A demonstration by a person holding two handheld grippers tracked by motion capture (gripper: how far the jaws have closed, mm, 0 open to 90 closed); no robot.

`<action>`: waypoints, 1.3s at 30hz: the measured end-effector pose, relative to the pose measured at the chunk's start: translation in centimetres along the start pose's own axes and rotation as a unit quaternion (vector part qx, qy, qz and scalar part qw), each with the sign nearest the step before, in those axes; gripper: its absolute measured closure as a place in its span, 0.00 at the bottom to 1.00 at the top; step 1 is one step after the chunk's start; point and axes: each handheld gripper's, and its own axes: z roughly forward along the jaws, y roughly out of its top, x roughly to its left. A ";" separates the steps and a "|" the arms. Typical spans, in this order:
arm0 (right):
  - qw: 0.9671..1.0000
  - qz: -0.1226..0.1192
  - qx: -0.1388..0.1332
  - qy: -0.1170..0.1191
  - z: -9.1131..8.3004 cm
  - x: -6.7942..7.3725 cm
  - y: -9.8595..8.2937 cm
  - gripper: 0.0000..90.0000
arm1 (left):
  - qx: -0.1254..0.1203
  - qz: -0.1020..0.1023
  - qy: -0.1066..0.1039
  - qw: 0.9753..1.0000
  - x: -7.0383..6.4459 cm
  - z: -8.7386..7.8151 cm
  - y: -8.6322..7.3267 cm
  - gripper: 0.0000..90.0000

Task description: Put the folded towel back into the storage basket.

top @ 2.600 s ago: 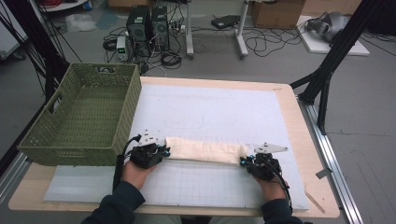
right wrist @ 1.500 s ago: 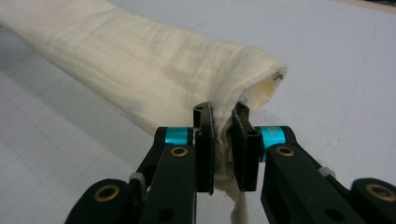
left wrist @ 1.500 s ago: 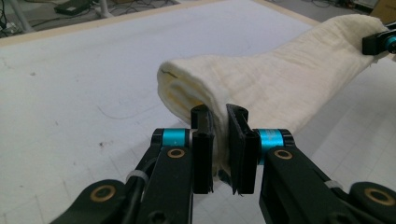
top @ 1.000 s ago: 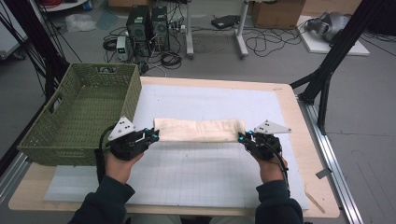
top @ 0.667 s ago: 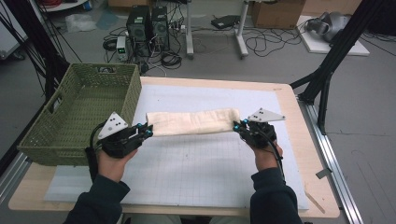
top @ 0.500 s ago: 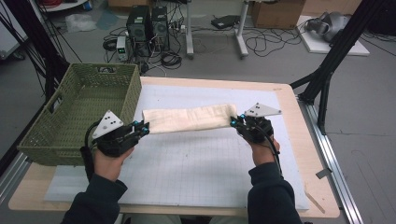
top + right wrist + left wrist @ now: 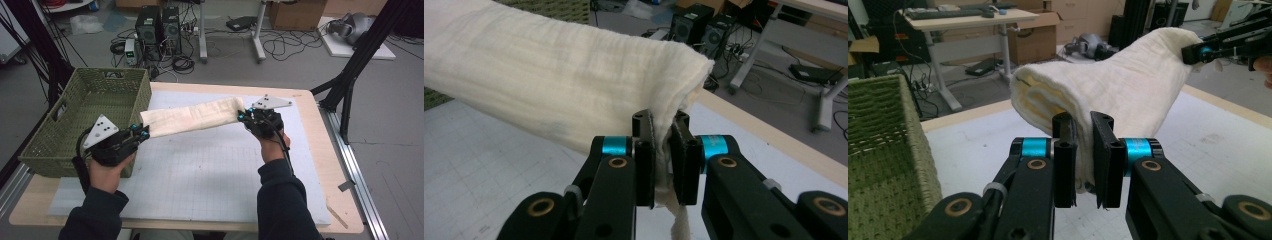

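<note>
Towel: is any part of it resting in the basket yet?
No, the folded towel hangs above the table between both grippers, outside the green basket.

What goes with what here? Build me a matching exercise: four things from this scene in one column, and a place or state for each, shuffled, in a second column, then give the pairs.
Things:
1. folded cream towel
2. green woven basket
3. left gripper
4. right gripper

Places or states:
A. stands at the table's left end
B. hangs in the air, stretched between two grippers
C. clamps the towel's end nearer the basket
D. clamps the towel's end farther from the basket

Pairs: 1-B, 2-A, 3-C, 4-D
</note>
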 end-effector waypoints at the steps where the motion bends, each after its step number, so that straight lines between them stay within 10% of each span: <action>1: 1.000 -0.001 -0.001 0.000 0.1 0.1 0.2 0.92 | -0.002 0.001 0.003 1.000 0.1 -0.2 0.1 0.90; 39: 0.998 -0.056 -0.024 0.020 9.9 5.3 13.1 0.92 | -0.076 -0.024 0.082 0.994 4.6 -7.2 1.9 0.90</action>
